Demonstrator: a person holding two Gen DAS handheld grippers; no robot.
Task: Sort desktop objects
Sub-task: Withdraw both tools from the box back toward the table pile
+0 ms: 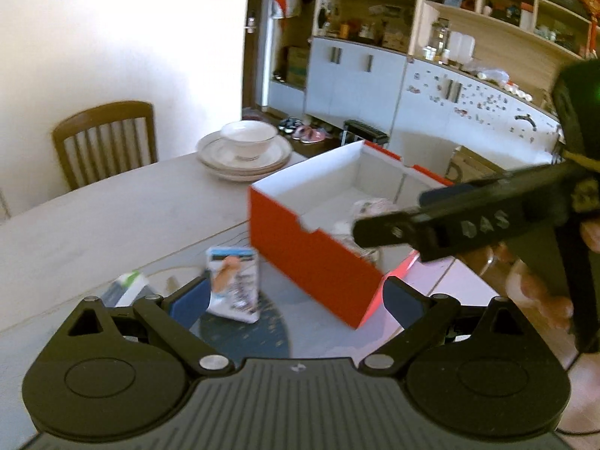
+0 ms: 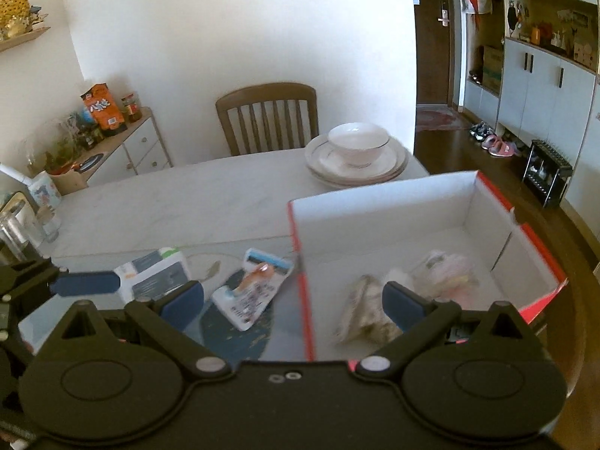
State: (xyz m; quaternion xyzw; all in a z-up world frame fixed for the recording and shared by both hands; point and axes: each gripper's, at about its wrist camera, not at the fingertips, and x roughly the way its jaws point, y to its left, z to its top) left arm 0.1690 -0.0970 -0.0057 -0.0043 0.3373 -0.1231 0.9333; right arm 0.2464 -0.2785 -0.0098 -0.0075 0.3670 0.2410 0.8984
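Both claws, left claw (image 1: 296, 300) and right claw (image 2: 294, 300), gape empty. Two packets (image 2: 251, 292) lie left of the box (image 2: 300, 281), probably awaiting sorting into it.

Black claw (image 1: 296, 300), blue pads (image 1: 189, 305), silver screws.

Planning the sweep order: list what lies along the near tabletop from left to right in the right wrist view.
Left claw's blue fingertip → white and grey packet → blue-topped sachet → red box's near wall → crumpled beige wrapper → pale pink bag inside the box.
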